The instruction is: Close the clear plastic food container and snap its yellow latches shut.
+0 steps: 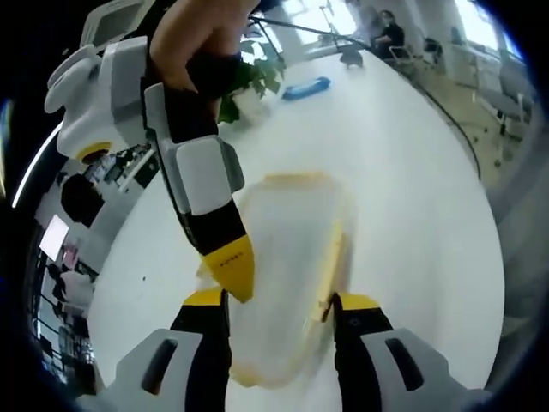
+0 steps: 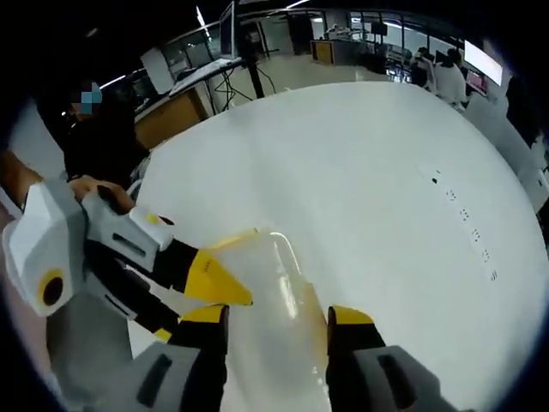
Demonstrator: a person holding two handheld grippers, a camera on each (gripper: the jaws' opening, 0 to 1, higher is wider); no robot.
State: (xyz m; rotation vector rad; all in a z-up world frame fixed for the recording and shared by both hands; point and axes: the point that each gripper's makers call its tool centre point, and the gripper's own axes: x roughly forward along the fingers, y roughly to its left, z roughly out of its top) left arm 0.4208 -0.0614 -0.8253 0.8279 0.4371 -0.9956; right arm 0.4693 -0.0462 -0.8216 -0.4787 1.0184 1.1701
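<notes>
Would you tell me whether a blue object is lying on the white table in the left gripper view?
Yes, a blue object lies on the white table, far beyond the clear container.

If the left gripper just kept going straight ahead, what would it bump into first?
Most likely the clear plastic container, which lies directly between and ahead of the left gripper fingers. The right gripper reaches in beside it, slightly off that line. Depth is hard to judge.
</notes>
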